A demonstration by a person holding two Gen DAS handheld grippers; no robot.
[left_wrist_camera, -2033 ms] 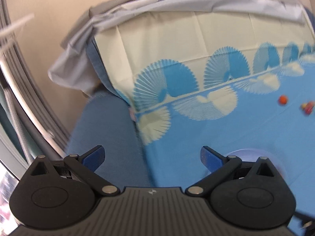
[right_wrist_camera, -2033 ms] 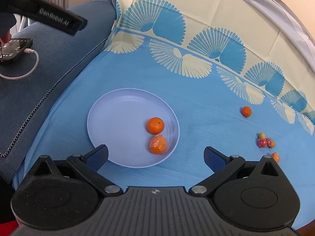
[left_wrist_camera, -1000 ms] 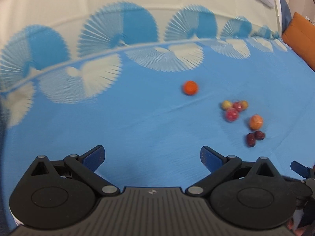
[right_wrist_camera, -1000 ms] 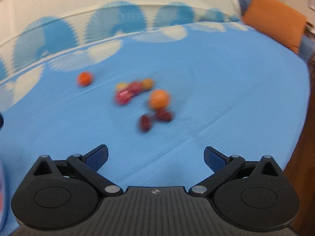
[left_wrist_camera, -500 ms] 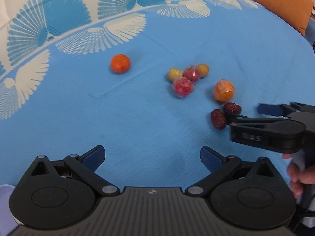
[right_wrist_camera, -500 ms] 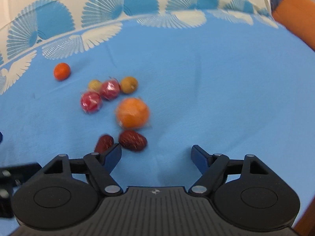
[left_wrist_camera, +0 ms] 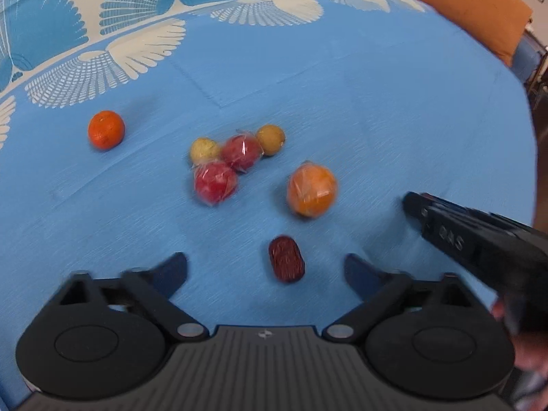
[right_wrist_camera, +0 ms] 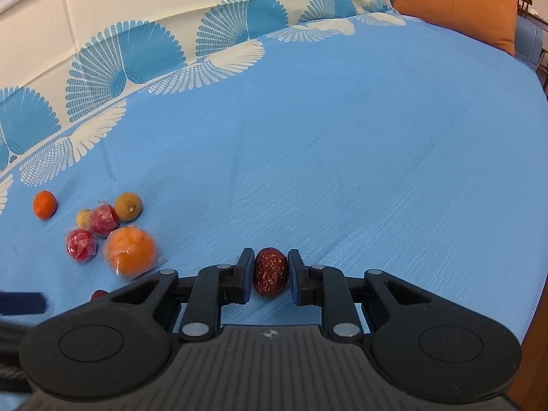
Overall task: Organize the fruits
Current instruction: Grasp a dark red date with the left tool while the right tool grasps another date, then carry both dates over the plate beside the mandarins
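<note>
My right gripper (right_wrist_camera: 270, 275) is shut on a wrinkled dark red date (right_wrist_camera: 270, 276), just above the blue cloth. A second red date (left_wrist_camera: 286, 263) lies on the cloth between the fingers of my left gripper (left_wrist_camera: 265, 269), whose jaws are closing without touching it. Beyond it sit a wrapped orange (left_wrist_camera: 311, 190), two wrapped red fruits (left_wrist_camera: 215, 182), two small yellow-brown fruits (left_wrist_camera: 270, 139) and a lone tangerine (left_wrist_camera: 106, 129). The right gripper's body (left_wrist_camera: 472, 243) shows at the right edge of the left wrist view, held by a hand.
A blue tablecloth (right_wrist_camera: 342, 144) with a fan-patterned cream border covers the table. An orange cushion (right_wrist_camera: 455, 3) lies at the far right. The table's edge drops off at the right (right_wrist_camera: 534, 308).
Both grippers swung from the plate over to the fruit cluster and came down. The right gripper closed on one date and drew it away. The left gripper's fingers have started to narrow around the other date.
</note>
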